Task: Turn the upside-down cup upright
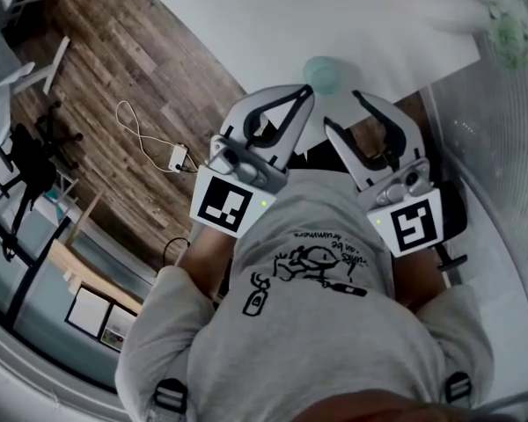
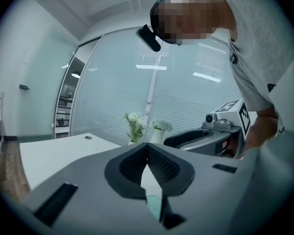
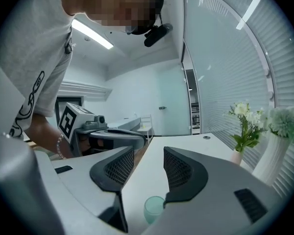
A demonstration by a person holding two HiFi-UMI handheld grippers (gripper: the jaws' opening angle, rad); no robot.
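1. The pale green cup stands on the white table, close to the table's near edge and just beyond the tips of both grippers. Nothing is touching it.
2. Whether its mouth faces up or down, I cannot tell from these views.
3. The left gripper is clenched, its two jaws meeting at the tips with nothing between them. In the left gripper view the ribbed pads close to a point at the left gripper's tip, and only a sliver of the cup shows below them.
4. The right gripper is released, with its jaws standing apart.
5. In the right gripper view the cup sits low in the gap between the right gripper's jaws, nearer the right-hand jaw, and the pads are clear of it.
6. Both grippers are held side by side in front of the person's grey printed T-shirt, and both point toward the table.
7. Each carries its marker cube, the left one and the right one, at the rear.
8. At the table's far side stand white flowers in a small vase, next to a white ribbed vase.
9. To the table's left lies a wooden floor with a white cable and adapter on it.
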